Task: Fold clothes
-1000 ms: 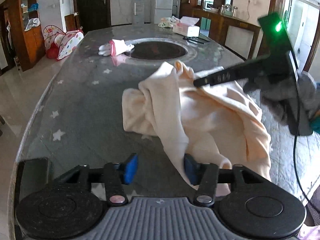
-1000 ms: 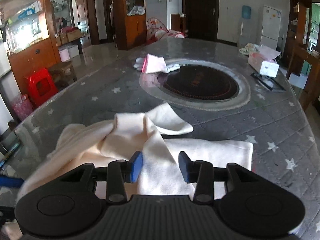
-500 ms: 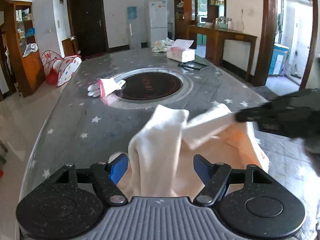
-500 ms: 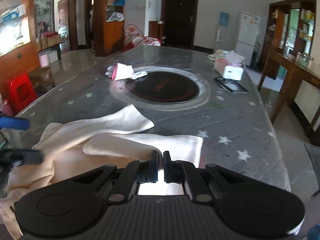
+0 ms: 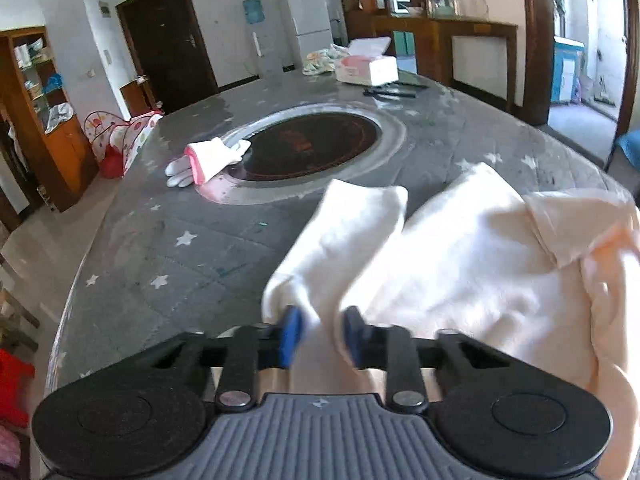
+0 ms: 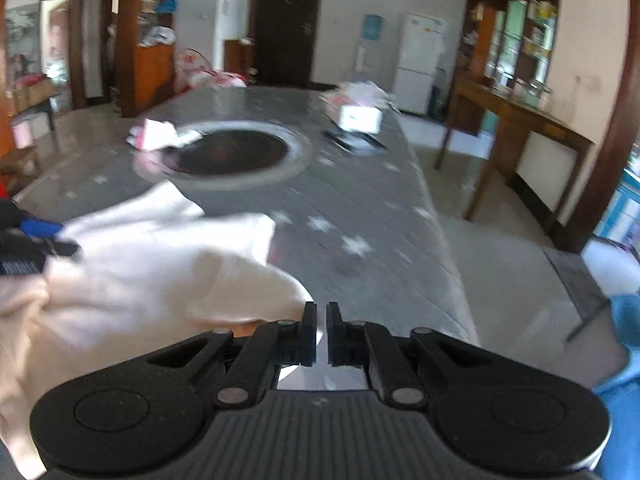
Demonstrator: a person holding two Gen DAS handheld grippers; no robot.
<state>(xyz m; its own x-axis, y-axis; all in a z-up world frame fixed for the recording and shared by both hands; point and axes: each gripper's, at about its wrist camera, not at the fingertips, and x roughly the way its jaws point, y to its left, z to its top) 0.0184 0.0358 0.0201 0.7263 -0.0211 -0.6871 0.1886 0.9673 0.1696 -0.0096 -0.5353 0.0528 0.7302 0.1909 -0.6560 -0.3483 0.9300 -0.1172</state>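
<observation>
The garment [image 5: 472,256] lies on the near end of the surface [image 5: 168,248]. Behind it sits the round plate [image 5: 308,146], with gloves [image 5: 208,156] at its left. A tissue box [image 5: 368,68] sits far behind.

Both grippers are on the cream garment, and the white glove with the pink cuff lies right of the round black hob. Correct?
Not quite. In the left wrist view the glove lies left of the hob, not right. Both grippers, left and right, are on the cream garment.
</observation>
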